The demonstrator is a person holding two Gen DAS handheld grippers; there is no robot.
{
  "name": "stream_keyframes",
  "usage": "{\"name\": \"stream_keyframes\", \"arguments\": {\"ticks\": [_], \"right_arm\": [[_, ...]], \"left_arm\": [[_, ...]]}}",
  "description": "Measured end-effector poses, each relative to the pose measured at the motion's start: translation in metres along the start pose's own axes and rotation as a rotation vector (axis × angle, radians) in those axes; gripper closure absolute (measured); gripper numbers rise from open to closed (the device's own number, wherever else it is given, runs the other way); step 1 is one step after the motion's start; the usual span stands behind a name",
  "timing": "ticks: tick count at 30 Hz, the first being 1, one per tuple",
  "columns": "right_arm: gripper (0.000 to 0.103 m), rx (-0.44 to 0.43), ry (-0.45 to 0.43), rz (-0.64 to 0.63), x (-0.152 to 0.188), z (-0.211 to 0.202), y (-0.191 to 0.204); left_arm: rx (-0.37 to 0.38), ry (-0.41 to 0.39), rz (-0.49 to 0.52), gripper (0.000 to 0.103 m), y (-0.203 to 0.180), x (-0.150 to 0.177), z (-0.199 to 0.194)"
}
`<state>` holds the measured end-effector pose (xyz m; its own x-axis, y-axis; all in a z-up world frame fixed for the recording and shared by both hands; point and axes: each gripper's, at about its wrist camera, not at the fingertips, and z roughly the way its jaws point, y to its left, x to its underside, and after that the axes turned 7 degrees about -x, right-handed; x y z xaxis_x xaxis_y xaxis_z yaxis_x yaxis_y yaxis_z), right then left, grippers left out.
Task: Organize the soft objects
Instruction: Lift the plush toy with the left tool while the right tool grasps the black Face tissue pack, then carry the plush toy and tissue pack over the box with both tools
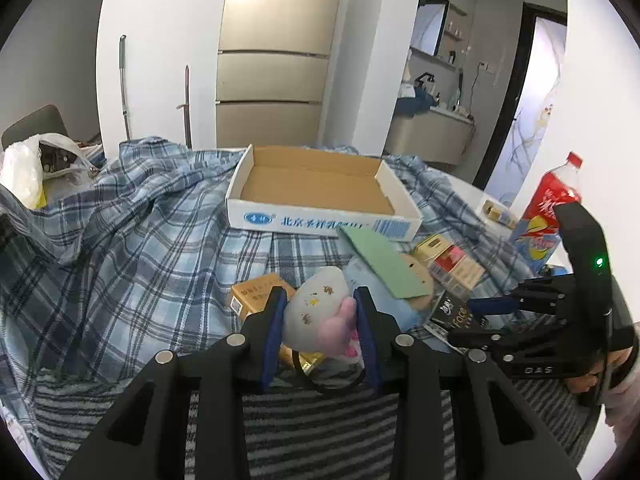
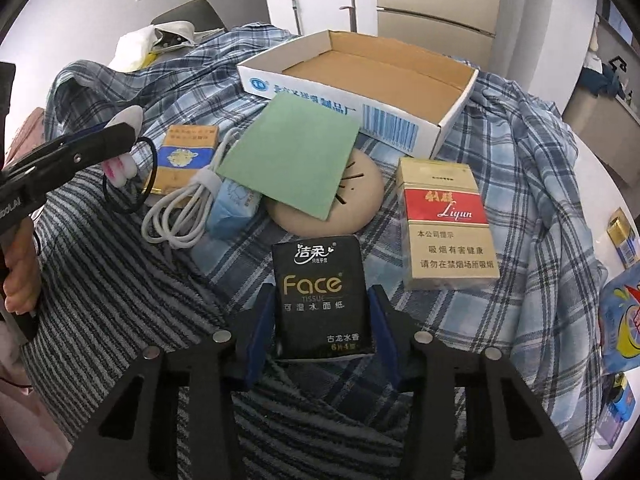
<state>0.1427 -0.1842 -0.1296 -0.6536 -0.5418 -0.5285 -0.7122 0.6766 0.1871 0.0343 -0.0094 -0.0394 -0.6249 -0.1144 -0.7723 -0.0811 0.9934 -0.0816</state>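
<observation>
— How far along are we?

— Barely started. The box [image 1: 320, 188] is bare inside. My left gripper [image 1: 320, 320] is clenched on the plush [image 1: 316, 312], held above the plaid cloth [image 1: 132, 216], short of the box.

— And the right?

— My right gripper [image 2: 322, 320] straddles the tissue pack [image 2: 320, 296]; I can't tell if it's gripping. Green cloth [image 2: 292, 152] and blue pack [image 2: 232, 208] remain outside.

I read "Face TISSUE" on the near black tissue pack [image 2: 324, 300], "Liqun" on the cigarette box [image 2: 446, 220] to its right
</observation>
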Motion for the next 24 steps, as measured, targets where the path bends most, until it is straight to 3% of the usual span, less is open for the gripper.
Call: {"name": "stream_keyframes", "arguments": {"ticks": [7,10,12,22,24], "right_arm": [[0.059,0.023,-0.090,-0.032,0.000,-0.031,0.017],[0.059,0.077,-0.166,-0.066,-0.003,-0.050,0.033],[0.059,0.126,-0.247,-0.096,-0.006,-0.065,0.047],[0.059,0.167,-0.509,-0.095,-0.073,-0.120,0.071],[0.058,0.211,-0.586,-0.093,-0.092,-0.134,0.069]], "left_arm": [[-0.006,-0.056,0.023,0.067,-0.001,-0.014,-0.028],[0.030,-0.074,-0.008,0.067,0.004,-0.023,-0.035],[0.008,-0.105,0.001,0.067,0.004,-0.032,-0.042],[0.004,-0.341,0.044,0.067,-0.005,-0.106,-0.088],[-0.012,-0.373,0.052,0.067,-0.010,-0.125,-0.088]]}}
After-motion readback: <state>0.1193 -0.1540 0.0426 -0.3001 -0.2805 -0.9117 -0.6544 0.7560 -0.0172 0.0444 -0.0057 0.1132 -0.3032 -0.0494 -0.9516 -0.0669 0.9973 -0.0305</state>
